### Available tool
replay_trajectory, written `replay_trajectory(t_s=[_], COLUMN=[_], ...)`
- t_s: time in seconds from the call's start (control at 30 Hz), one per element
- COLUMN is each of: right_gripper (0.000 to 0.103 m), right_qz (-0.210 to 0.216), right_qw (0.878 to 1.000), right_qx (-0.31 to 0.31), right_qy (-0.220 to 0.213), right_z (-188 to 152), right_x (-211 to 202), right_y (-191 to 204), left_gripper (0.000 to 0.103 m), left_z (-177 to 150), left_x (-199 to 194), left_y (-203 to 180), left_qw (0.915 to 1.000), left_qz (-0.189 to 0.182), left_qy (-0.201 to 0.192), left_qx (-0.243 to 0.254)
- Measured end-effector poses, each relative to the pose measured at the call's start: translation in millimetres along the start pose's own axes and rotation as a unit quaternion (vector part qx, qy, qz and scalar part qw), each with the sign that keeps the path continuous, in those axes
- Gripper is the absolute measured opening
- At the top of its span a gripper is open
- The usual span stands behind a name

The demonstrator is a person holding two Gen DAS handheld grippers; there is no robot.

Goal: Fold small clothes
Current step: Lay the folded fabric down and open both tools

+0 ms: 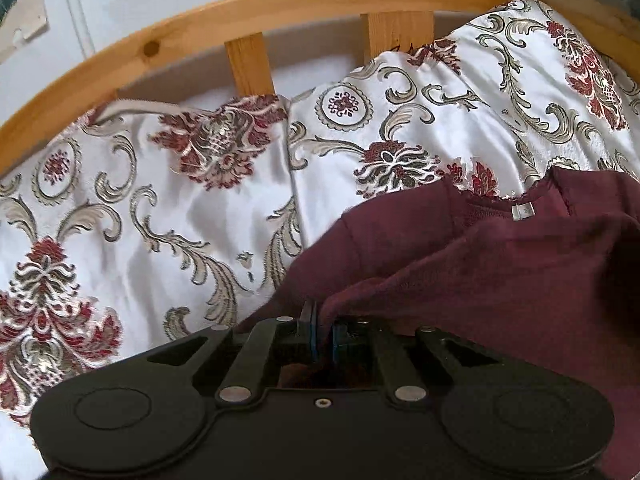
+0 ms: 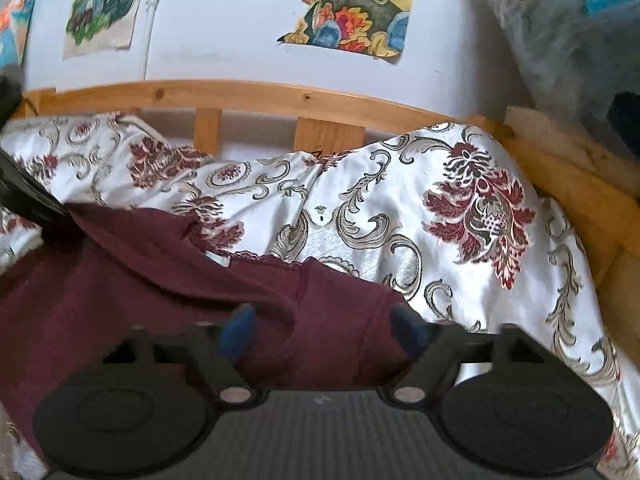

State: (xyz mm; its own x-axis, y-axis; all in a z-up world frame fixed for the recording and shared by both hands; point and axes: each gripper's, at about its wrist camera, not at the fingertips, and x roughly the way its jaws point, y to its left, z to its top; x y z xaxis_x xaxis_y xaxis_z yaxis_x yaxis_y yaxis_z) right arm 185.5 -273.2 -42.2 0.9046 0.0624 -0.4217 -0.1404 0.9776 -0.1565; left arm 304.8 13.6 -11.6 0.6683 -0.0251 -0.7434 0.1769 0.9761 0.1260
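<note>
A small maroon top [image 1: 500,280] lies on the patterned bedspread [image 1: 200,216], its neckline and white label [image 1: 522,211] toward the headboard. My left gripper [image 1: 322,332] is shut on a fold of the maroon top at its near left edge, cloth bunched between the blue pads. In the right wrist view the same maroon top [image 2: 140,280] spreads to the left and centre. My right gripper [image 2: 326,330] stands open over the top's right shoulder, its blue fingertips [image 2: 240,330] wide apart and pressing on nothing. The left gripper's black body [image 2: 28,200] shows at the far left edge.
A wooden slatted headboard [image 1: 280,4] runs along the far side of the bed, with a pale wall behind it. Paper drawings [image 2: 352,8] hang on the wall. A wooden side rail [image 2: 580,200] bounds the bed at the right.
</note>
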Motion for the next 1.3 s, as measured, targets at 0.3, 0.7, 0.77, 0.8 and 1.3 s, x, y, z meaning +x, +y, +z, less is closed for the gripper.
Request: replay_trajectory(t_s=[0.3,0.7,0.77,0.8,1.3], right_gripper=[0.098,0.009,0.009,0.009,0.009], right_qz=[0.012,-0.033,-0.055,-0.06,-0.079], right_qw=[0.99,0.998,0.998,0.998,0.995], right_qx=[-0.141,-0.044,-0.015,-0.001,0.054], right_qy=[0.023,-0.012,-0.028,-0.031,-0.009], right_z=[-23.4,-20.9,-17.1,-15.5,-26.9], right_x=[-3.7,0.0,-3.0,-2.5,7.6], right_y=[44.4,23.0,9.3,1.5,-24.2], left_gripper=[0.008,0.007,0.007,0.007,0.055], left_z=[-1.9,-2.6,-1.2,-0.2,6.5], left_x=[9.2,-1.2,-3.8,-4.2,9.8], left_y=[1.0,-3.0,-3.9,-3.7,3.2], left_qw=[0.9998,0.999,0.9987,0.9985,0.9943], left_qz=[0.0,0.019,0.023,0.024,0.09], left_qy=[0.004,-0.019,-0.026,-0.027,0.002], left_qx=[-0.021,-0.034,-0.039,-0.041,-0.058])
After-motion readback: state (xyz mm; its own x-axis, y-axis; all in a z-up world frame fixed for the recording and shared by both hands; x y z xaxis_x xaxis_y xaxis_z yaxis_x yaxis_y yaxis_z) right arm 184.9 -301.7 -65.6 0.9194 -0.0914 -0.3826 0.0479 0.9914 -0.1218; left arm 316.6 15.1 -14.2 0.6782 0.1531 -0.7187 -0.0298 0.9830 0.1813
